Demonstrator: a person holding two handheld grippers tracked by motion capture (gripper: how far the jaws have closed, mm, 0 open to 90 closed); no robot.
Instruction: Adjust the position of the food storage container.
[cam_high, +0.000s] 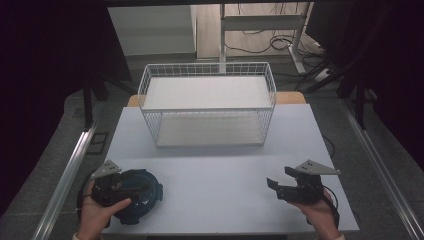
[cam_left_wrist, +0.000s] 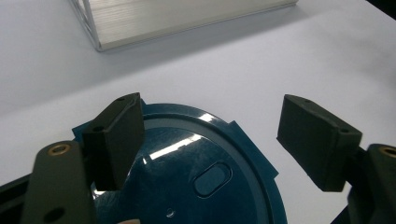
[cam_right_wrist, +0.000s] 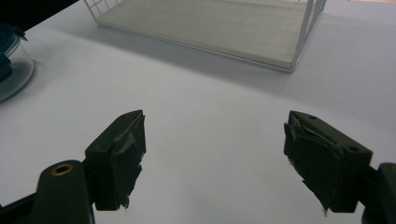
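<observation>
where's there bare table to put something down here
Free: the wide strip between the wire basket and the two grippers, and the middle between the left gripper and right gripper. Crowded: the near-left corner, where the blue lid lies.

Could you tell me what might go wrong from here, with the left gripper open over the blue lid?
1. The left gripper stands open over the glossy blue lid; its jaws could slip on the smooth top rather than catch the rim.
2. The container sits near the table's front edge, so a push might slide it off.
3. It looks like glass under the lid, so a drop on the way to the wire basket could break it.
</observation>
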